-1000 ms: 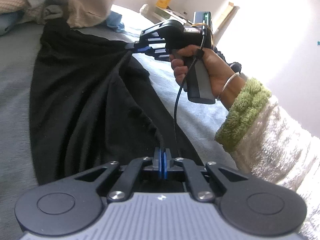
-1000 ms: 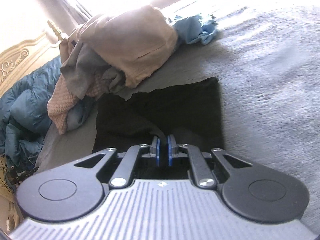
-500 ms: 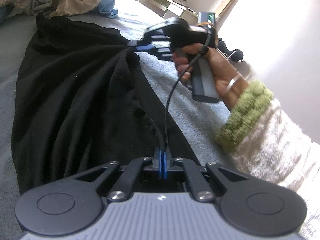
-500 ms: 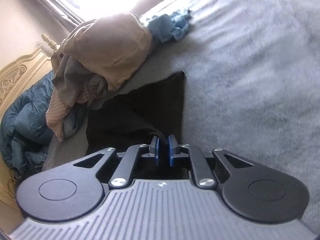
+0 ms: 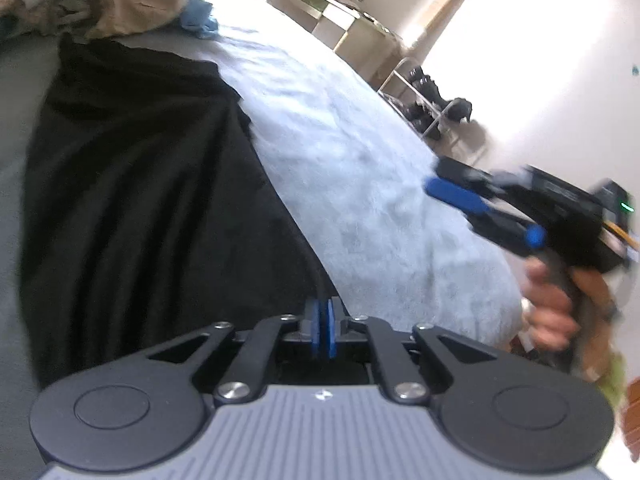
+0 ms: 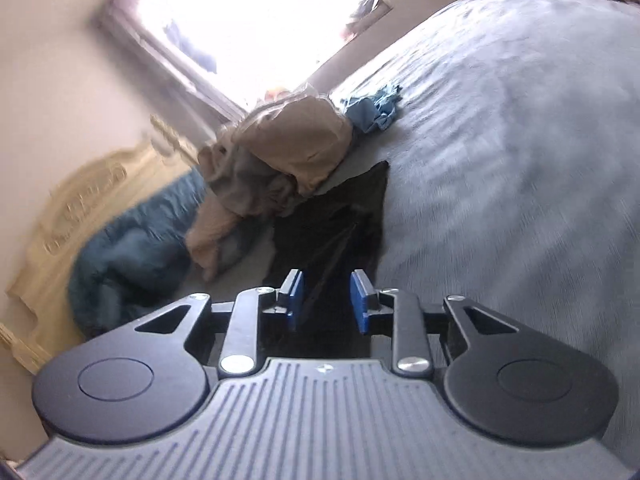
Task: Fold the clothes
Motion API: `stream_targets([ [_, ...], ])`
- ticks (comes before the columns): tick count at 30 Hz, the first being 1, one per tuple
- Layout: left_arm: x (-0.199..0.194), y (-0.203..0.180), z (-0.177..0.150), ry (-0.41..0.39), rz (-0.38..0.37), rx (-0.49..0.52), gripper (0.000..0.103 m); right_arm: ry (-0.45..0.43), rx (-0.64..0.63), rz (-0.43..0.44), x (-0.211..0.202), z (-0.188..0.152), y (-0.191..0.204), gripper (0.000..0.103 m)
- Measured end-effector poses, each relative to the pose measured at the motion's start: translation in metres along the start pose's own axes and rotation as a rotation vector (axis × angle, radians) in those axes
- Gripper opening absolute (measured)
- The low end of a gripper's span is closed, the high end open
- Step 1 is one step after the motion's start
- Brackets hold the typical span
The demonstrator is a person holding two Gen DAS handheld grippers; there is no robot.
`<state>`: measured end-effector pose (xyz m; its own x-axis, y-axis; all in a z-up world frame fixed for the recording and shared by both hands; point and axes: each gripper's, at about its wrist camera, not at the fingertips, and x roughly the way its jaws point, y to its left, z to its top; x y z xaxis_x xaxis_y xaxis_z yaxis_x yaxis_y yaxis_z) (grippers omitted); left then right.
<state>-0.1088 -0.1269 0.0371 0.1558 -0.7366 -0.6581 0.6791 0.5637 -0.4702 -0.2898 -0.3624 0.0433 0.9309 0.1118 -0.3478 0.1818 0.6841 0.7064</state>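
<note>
Both tongs are letting go: my right tongs (image 6: 326, 300) are opening with nothing between the pads, clear of the black garment (image 5: 132, 200), while my left tongs (image 5: 321, 330) are just parting at its near edge. It lies spread on the bed (image 5: 360, 168). I judge this fold laid; next I need fresh grips for another fold.

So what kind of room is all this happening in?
Most likely a bedroom in someone's home. The work surface is a wide bed with a grey cover, a carved cream headboard stands at one end, and a heap of unfolded clothes lies by a black garment spread out flat.
</note>
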Motion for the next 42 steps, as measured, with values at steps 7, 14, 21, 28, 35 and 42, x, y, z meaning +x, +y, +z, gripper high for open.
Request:
stream_targets([
  [7,-0.014,-0.036,-0.049,-0.140,0.083,0.216,0.075,-0.078,0.062,-0.117,-0.044,-0.076,0.012,0.027],
  [14,-0.086,-0.055,-0.092,-0.279,0.127,0.395,0.095,-0.048,0.047,-0.113,-0.032,-0.106,0.036,0.028],
  [21,-0.098,-0.026,-0.129,-0.208,0.200,0.385,0.076,0.084,-0.142,-0.151,0.014,-0.116,0.085,0.028],
  [28,-0.106,-0.010,-0.147,-0.194,0.178,0.412,0.060,0.305,-0.596,-0.193,0.078,-0.117,0.132,0.045],
  [35,-0.119,-0.011,-0.163,-0.194,0.227,0.487,0.052,0.510,-0.741,-0.219,0.104,-0.130,0.133,0.005],
  [42,-0.122,-0.010,-0.171,-0.162,0.238,0.533,0.052,0.362,-0.694,-0.235,0.008,-0.133,0.122,0.008],
])
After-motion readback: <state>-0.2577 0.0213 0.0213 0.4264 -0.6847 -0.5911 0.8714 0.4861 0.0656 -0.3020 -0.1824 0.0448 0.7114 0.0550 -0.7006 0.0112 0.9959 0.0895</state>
